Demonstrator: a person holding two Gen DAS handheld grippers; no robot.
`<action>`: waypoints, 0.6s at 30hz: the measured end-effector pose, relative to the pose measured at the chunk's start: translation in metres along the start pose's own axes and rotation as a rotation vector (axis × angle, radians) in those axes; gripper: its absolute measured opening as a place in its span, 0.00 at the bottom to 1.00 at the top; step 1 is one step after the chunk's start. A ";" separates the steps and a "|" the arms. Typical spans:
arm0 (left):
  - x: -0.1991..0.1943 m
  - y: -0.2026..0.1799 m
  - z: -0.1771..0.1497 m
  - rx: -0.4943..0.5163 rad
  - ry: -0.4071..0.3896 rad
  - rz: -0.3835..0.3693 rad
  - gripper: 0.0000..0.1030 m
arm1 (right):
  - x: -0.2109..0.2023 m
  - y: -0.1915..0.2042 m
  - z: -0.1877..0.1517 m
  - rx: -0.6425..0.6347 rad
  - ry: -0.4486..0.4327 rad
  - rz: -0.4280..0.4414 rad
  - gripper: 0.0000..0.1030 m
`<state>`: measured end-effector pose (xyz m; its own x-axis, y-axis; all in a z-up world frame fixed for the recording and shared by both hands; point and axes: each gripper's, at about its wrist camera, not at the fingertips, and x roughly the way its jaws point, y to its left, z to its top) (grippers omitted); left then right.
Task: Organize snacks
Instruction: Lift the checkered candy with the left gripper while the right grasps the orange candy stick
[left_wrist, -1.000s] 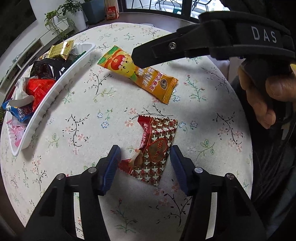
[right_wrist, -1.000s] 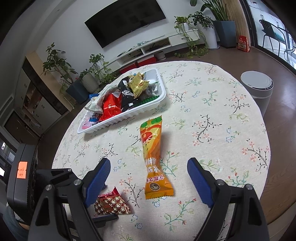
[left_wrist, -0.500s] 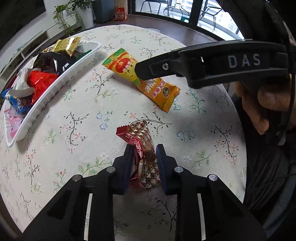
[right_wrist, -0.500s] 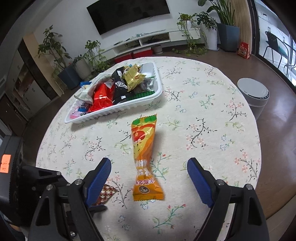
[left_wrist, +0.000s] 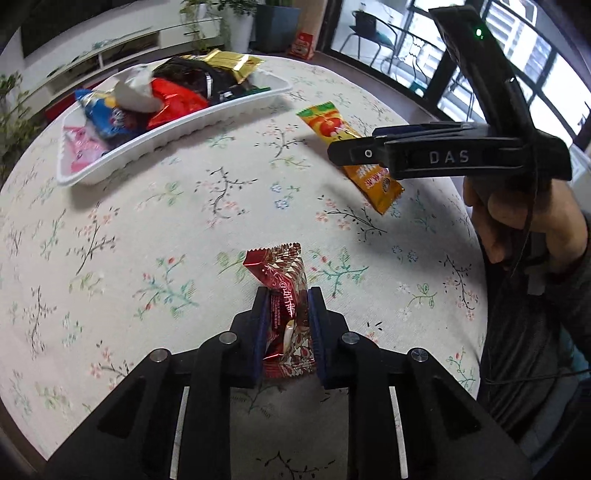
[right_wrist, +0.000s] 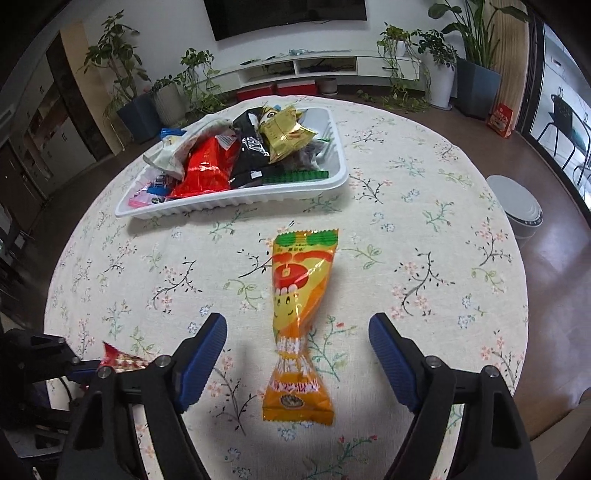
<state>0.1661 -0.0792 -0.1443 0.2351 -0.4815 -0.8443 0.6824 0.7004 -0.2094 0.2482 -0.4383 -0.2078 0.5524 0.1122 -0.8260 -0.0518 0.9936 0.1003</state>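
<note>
A round table under a cream floral tablecloth stands on a glossy brown floor. Beyond the table, on a white wall, hangs a black flat television above a long low white media console. Leafy potted plants flank the console. To the table's right stand a round white lidded bin and dark-framed floor-length windows letting in daylight. Dark and pale wooden cabinets line the left.

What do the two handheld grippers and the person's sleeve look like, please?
Both the left gripper and the right gripper are black with ribbed blue pads. The right one bears white "DAS" lettering, a green light and a thin black cable. The sleeve is dark grey.
</note>
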 end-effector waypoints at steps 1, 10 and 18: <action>-0.001 0.006 -0.001 -0.015 -0.004 -0.002 0.18 | 0.003 0.001 0.002 -0.008 0.007 -0.012 0.73; -0.013 0.022 -0.008 -0.117 -0.058 -0.001 0.18 | 0.014 0.014 -0.005 -0.139 0.032 -0.074 0.20; -0.027 0.035 -0.007 -0.173 -0.104 -0.015 0.18 | 0.003 0.009 -0.008 -0.114 0.015 -0.036 0.14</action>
<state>0.1785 -0.0376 -0.1324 0.3023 -0.5378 -0.7870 0.5593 0.7686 -0.3104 0.2425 -0.4284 -0.2141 0.5429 0.0760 -0.8364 -0.1274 0.9918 0.0074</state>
